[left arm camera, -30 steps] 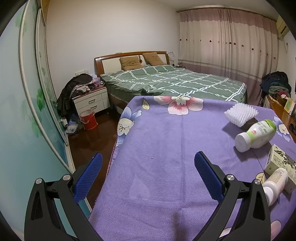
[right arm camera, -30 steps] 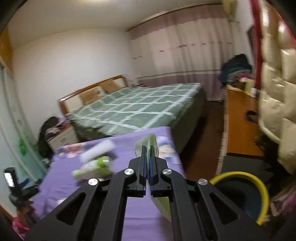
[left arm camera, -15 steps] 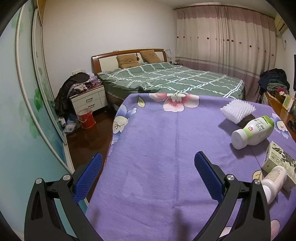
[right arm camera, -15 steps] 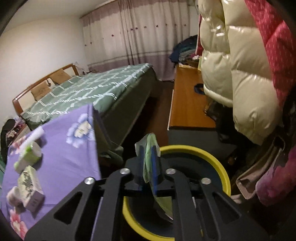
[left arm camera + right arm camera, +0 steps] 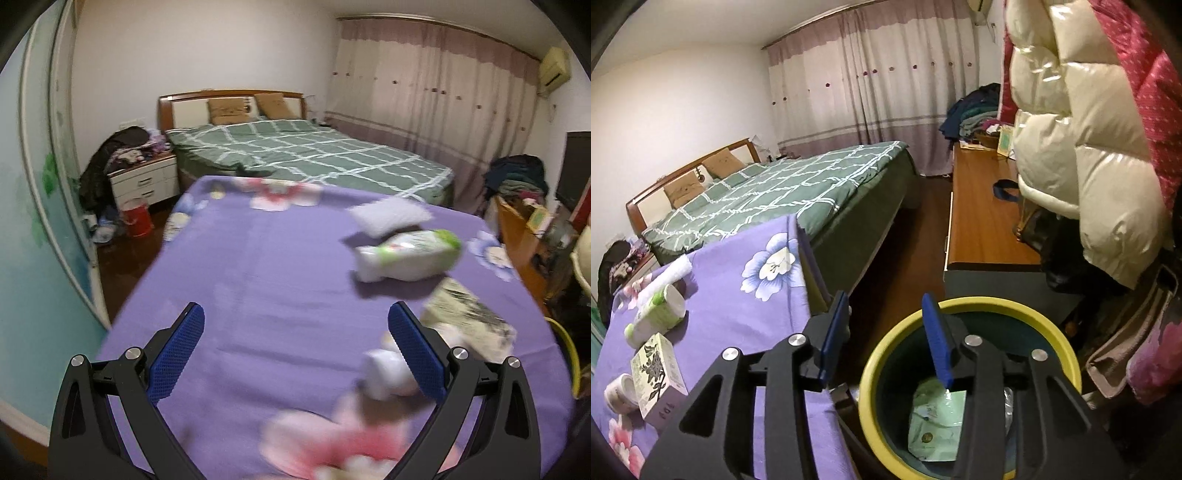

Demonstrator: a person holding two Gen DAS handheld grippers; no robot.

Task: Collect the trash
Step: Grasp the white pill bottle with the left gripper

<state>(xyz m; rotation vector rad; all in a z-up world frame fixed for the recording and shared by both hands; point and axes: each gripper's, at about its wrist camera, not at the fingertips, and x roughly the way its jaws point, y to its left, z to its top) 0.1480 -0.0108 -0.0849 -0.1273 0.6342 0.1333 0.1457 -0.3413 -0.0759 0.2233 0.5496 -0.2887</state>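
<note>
My right gripper (image 5: 886,317) is open and empty above the yellow-rimmed bin (image 5: 971,306) beside the table. A pale green wrapper (image 5: 934,417) lies inside the bin. On the purple floral tablecloth (image 5: 277,280) lie a white-and-green bottle (image 5: 406,254), a patterned box (image 5: 469,325), a small white bottle (image 5: 388,373) and a white foam piece (image 5: 391,214). My left gripper (image 5: 295,347) is open and empty above the cloth, its right finger close to the small white bottle. The bottle (image 5: 657,306) and box (image 5: 657,373) also show in the right wrist view.
A green checked bed (image 5: 303,158) stands beyond the table. A nightstand (image 5: 144,181) and a red bucket (image 5: 138,221) are at the left. A wooden dresser (image 5: 982,218) and hanging puffy jackets (image 5: 1089,147) are to the right of the bin.
My right gripper opened over the bin and the green wrapper dropped in. My left gripper swung right, toward the bottles and box.
</note>
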